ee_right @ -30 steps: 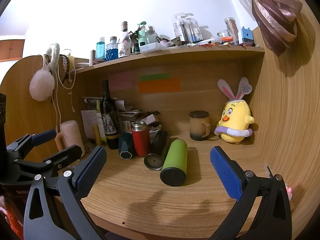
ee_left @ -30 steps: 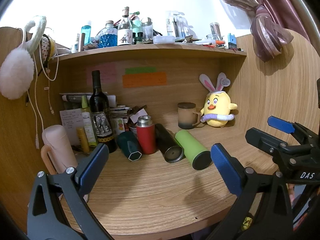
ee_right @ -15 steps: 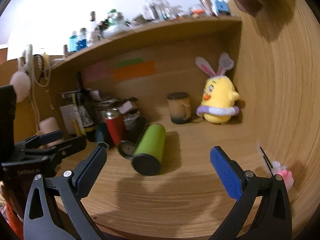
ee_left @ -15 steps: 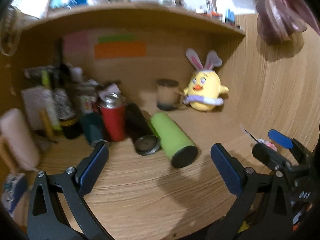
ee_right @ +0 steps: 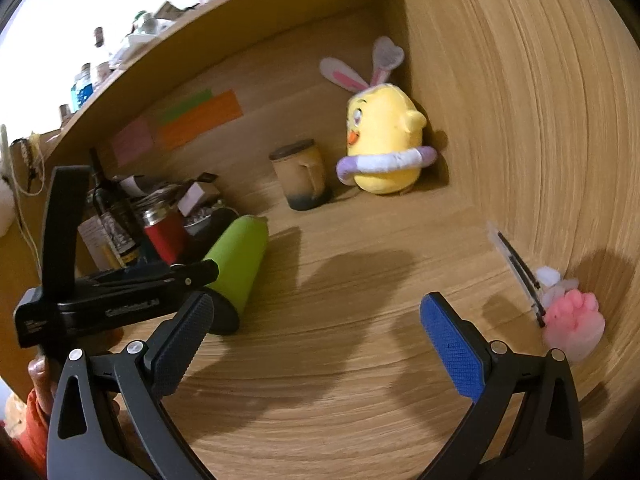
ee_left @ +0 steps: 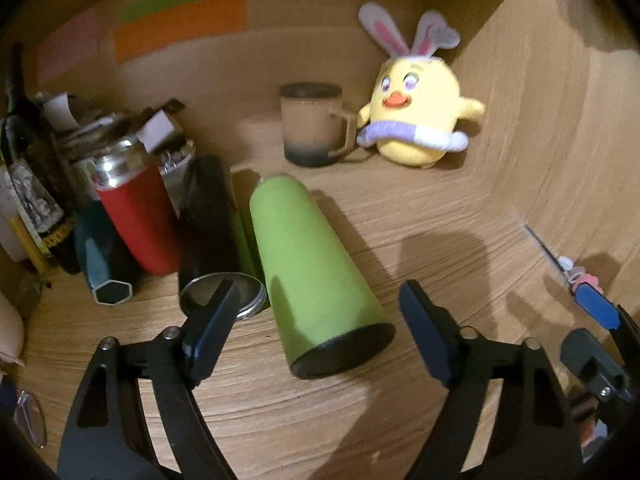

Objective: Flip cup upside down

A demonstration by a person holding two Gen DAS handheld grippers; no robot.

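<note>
well, the green cup [ee_left: 316, 276] lies on its side on the wooden desk [ee_left: 440, 240], about midway between the back panel and the front edge, its dark end turned toward the front edge and its rounded end toward the back. the left gripper [ee_left: 320, 328] hangs just above that dark end with its jaws spread wide, 1 blue pad on either side of the cup and neither touching it; it has hold of nothing. the right gripper [ee_right: 316, 344] is spread just as wide over bare desk nearer the right side wall, well apart from the cup and empty.

touching the cup's left flank lies a black tumbler [ee_left: 212, 216] with its round steel-rimmed end facing the front edge, and left of that stand a red flask [ee_left: 136, 216] and a teal hexagonal bottle [ee_left: 100, 268] (leaning, it seems). toward the back right corner a brown mug [ee_left: 312, 124] stands upright just beside a yellow chick plush [ee_left: 412, 120] with rabbit ears. a pink paw-shaped toy [ee_right: 572, 320] sits against the right side wall.
</note>
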